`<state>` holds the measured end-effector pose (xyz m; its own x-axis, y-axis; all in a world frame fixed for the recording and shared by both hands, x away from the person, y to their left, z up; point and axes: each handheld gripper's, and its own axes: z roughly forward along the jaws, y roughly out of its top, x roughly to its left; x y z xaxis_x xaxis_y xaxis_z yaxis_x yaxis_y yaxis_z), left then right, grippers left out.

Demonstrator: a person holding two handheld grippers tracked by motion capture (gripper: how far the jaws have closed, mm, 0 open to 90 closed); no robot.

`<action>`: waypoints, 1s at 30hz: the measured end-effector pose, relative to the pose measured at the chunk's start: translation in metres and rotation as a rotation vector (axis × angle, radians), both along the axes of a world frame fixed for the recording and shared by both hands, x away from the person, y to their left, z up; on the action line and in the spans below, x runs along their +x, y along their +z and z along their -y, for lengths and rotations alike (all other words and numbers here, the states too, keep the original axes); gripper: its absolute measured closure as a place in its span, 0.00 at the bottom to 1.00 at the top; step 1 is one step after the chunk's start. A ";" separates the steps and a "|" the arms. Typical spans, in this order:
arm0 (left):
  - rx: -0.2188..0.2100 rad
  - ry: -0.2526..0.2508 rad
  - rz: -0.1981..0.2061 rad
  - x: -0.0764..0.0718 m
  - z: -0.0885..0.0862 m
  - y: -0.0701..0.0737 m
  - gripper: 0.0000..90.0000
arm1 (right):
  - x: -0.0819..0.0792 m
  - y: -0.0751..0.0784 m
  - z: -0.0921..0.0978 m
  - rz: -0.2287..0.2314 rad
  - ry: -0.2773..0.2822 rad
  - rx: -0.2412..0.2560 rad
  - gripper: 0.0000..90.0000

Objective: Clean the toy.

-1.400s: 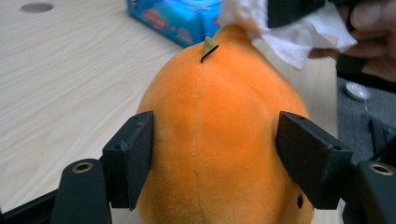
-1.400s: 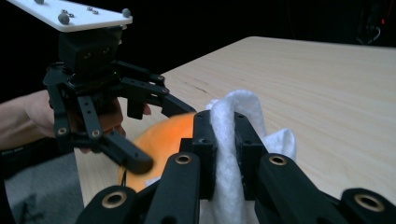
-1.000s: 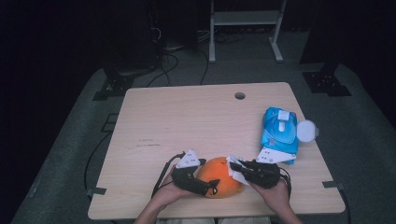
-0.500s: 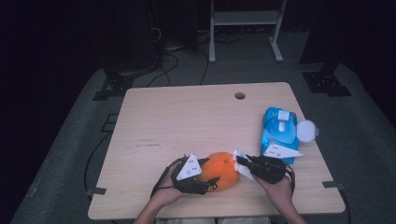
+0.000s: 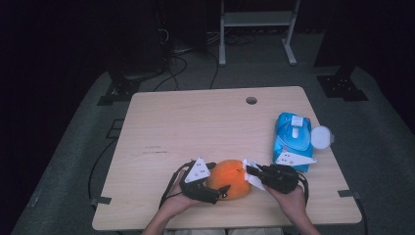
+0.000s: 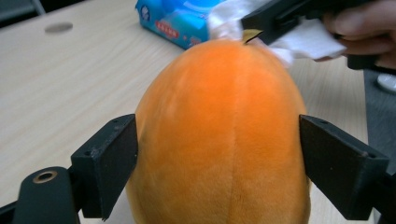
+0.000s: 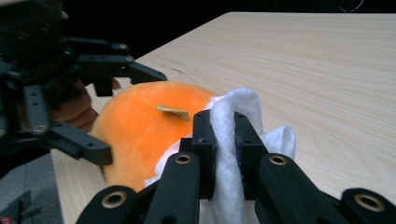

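Note:
An orange plush fruit (image 5: 229,178) with a small brown stem (image 7: 172,111) lies near the table's front edge. My left gripper (image 6: 217,161) is shut on it, one black finger (image 6: 109,163) pressing each side of its wide body (image 6: 219,130). My right gripper (image 7: 223,140) is shut on a folded white wipe (image 7: 233,105), and the wipe rests against the stem end of the plush fruit (image 7: 140,126). In the high view the right gripper (image 5: 254,171) meets the fruit from the right, with the left gripper (image 5: 218,180) on the fruit's left side.
A blue pack of wet wipes (image 5: 292,139) lies at the table's right side, with a round white lid (image 5: 321,137) beside it at the edge. A cable hole (image 5: 251,100) sits at the far middle of the light wooden table (image 5: 195,127).
Both grippers and the plush fruit have shifted slightly away from the front edge. The wipe stays against the stem end, and both grips are unchanged.

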<state>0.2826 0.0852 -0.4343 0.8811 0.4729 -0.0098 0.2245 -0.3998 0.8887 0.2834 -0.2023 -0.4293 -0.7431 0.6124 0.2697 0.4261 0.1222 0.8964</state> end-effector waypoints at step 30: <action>0.023 -0.020 0.007 -0.004 0.007 0.006 0.26 | -0.012 0.017 -0.020 0.113 0.058 -0.074 0.91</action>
<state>0.2790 0.0784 -0.4285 0.8905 0.4549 0.0067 0.2101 -0.4243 0.8808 0.2718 -0.1826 -0.4122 -0.8010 0.5826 0.1378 0.3133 0.2117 0.9257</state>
